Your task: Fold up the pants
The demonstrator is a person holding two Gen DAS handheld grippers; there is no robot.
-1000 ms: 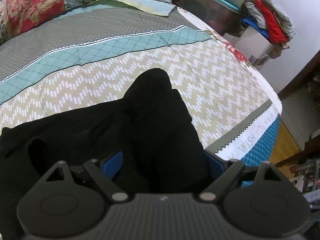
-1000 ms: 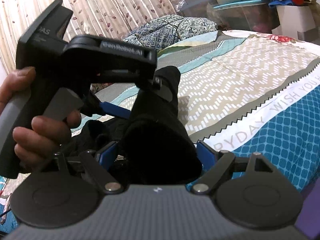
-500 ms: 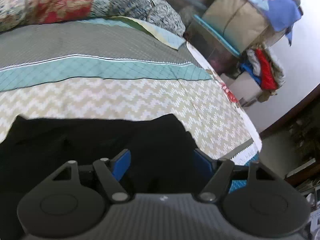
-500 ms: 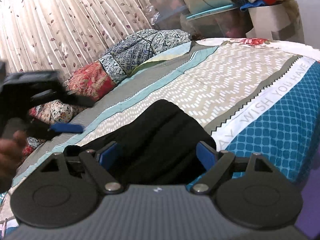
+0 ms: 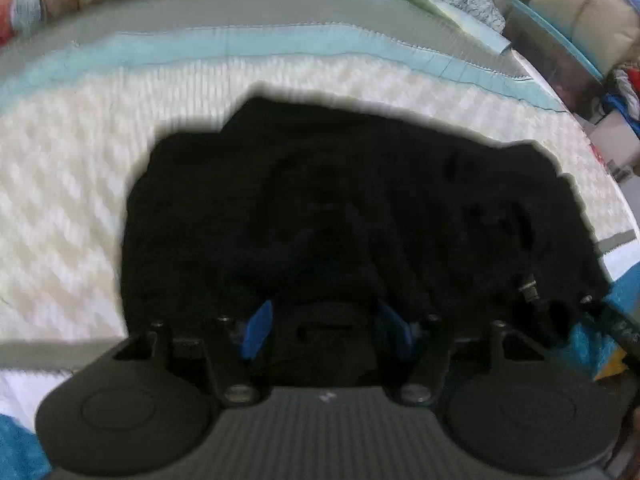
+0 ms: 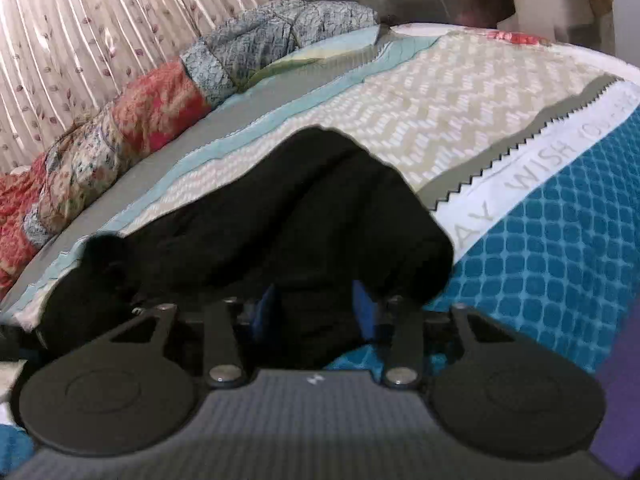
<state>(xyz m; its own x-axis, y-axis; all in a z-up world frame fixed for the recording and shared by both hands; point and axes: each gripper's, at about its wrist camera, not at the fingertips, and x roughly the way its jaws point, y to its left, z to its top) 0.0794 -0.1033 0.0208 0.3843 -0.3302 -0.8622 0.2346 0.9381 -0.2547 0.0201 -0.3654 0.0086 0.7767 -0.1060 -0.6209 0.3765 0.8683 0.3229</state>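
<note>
Blue pads are showing on the fingers of both grippers, and black cloth is filling the gap between each pair. In the left wrist view the left gripper (image 5: 326, 330) is sitting at lower centre with its fingers (image 5: 258, 330) standing partly apart; the pants (image 5: 340, 208) are bunched between them, though the picture is blurred and I cannot tell whether the pads are truly pinching the cloth or only lying against it. In the right wrist view the right gripper (image 6: 316, 314) is showing the same pose at lower centre: its fingers (image 6: 266, 312) are parted by a fold of the pants (image 6: 280, 216) lying between them, and again the grip itself cannot be judged.

The pants are lying on the bed (image 5: 60, 220), over its pale zigzag band. A folded quilt (image 6: 132, 120) in red, floral and blue-grey patches is running along the far edge at upper left of the right view, with a leaf-print curtain (image 6: 80, 20) hanging behind it. A teal band with lettering (image 6: 560, 260) is crossing the right side, just beside the pants.

The pants are looking like a thick, dark heap, doubled over with rounded folds, wide across the left view and humped toward the centre in the right view. Some dark hardware is showing at the right edge of the left view, too blurred to name.
</note>
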